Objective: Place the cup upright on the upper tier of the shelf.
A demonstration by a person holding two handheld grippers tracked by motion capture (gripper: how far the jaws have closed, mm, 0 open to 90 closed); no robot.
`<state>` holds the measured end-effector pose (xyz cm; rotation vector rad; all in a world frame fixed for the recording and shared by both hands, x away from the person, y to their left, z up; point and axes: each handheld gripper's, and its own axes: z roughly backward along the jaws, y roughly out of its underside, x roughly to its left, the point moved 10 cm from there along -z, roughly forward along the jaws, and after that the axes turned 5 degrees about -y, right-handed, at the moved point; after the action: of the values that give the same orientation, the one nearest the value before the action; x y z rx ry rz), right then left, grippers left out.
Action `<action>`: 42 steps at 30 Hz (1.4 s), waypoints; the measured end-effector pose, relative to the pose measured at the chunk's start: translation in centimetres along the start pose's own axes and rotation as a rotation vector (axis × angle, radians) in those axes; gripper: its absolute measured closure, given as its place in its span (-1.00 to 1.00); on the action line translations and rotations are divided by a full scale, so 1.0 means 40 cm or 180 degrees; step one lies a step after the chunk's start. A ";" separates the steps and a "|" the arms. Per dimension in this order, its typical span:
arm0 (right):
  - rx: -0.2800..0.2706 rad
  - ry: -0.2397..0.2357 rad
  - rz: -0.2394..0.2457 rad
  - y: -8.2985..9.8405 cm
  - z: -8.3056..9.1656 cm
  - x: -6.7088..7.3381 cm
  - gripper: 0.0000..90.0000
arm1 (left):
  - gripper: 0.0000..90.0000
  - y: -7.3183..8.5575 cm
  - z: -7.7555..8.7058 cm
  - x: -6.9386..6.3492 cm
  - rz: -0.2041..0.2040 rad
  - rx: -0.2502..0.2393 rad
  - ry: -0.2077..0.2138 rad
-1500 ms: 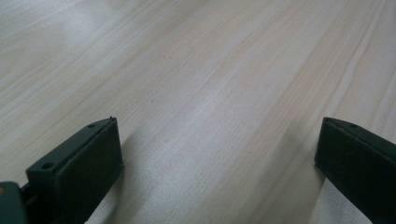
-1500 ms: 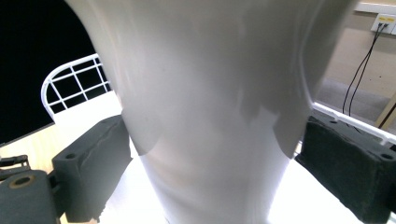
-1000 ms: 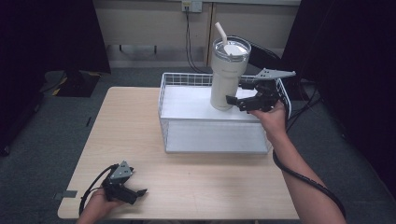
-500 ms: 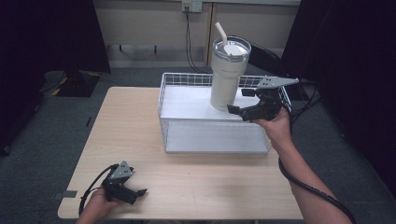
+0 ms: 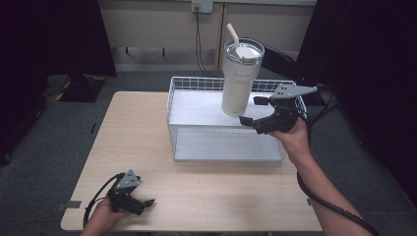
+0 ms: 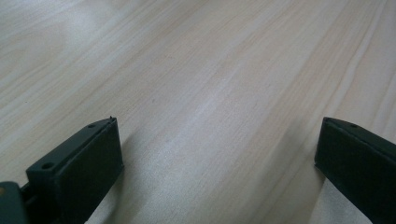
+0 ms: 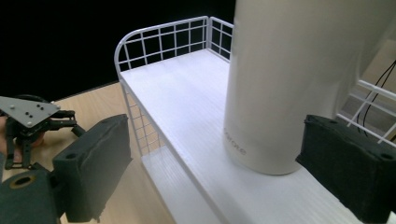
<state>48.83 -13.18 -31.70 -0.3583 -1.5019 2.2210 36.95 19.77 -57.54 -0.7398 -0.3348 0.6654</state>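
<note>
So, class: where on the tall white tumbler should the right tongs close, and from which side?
On the narrow lower body of the tumbler, from the person's side, where the open right tongs already face it. It stands upright on the basket's shelf; the base tapers slimmer than the lidded top, so it probably fits the gap better.

The right tongs (image 5: 251, 110) are drawing back from the tumbler (image 5: 238, 78), which a second ago sat between their jaws; the jaws are now standing open, clear of it.
</note>
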 end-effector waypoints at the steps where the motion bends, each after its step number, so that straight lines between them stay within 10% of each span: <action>1: 0.0006 -0.0021 -0.0003 0.002 0.000 0.005 -0.82 | -1.00 0.000 0.000 0.000 0.0000 0.0000 0.0000; 42: 0.0138 -0.0338 0.0034 0.188 0.006 0.125 -0.82 | -1.00 0.000 0.000 0.000 0.0000 0.0000 -0.0001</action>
<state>42.79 -13.32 -38.43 -0.2387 -1.5057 2.3096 36.95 19.77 -57.54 -0.7397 -0.3350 0.6655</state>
